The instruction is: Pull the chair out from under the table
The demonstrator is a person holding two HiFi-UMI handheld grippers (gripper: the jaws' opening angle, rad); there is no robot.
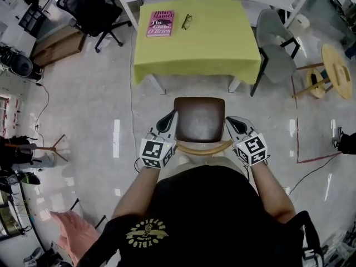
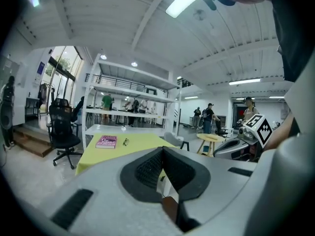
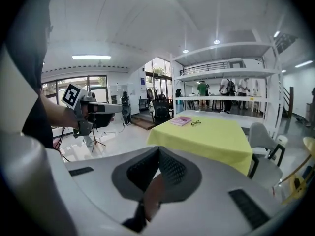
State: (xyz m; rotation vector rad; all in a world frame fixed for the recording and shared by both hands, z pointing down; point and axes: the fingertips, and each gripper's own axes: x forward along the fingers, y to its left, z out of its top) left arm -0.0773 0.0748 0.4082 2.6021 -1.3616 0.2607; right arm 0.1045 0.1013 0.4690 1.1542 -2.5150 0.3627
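The chair (image 1: 199,118), with a brown seat and a curved wooden backrest (image 1: 203,147), stands clear of the yellow-clothed table (image 1: 211,43), its back toward me. My left gripper (image 1: 168,118) is at the seat's left side and my right gripper (image 1: 233,122) at its right side. Both are shut with nothing clamped. In the left gripper view the jaws (image 2: 163,150) meet at the tip, and a brown sliver of chair (image 2: 170,208) shows through the gap behind them. The right gripper view has the same closed jaws (image 3: 158,150) pointing toward the table (image 3: 211,134).
A pink book (image 1: 160,23) and glasses (image 1: 186,21) lie on the table. A grey chair (image 1: 275,49) and a round wooden stool (image 1: 336,68) stand to the right, a black office chair (image 1: 92,10) at the back left. White shelving is behind the table.
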